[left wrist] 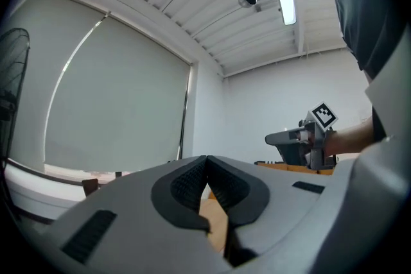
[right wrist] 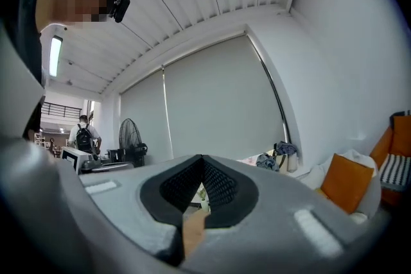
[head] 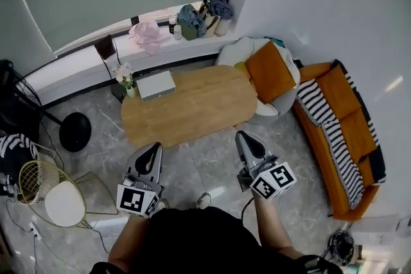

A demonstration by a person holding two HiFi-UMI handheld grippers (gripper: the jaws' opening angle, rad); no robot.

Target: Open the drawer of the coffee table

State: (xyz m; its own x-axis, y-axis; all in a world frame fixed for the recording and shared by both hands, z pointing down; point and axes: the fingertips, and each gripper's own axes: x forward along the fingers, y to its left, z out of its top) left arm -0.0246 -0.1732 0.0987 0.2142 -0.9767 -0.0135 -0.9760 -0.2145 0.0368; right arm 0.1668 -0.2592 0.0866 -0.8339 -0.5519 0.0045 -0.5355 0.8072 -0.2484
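The oval wooden coffee table (head: 192, 106) stands ahead of me on the marble floor; no drawer shows from above. My left gripper (head: 154, 149) is held level just short of the table's near edge, jaws shut with nothing between them. To its right, my right gripper (head: 243, 137) is also level near the table's near right end, shut and empty. In the left gripper view the left gripper (left wrist: 207, 170) has its pads together, with the right gripper (left wrist: 302, 138) off to the side. The right gripper (right wrist: 202, 169) shows closed pads in the right gripper view.
A grey box (head: 156, 85) and a flower vase (head: 125, 77) sit on the table's far left. An orange sofa (head: 340, 131) with a striped blanket stands right, a white beanbag with orange cushion (head: 273, 70) beyond the table. A wire basket stool (head: 45, 192) and a fan base (head: 75, 131) are left.
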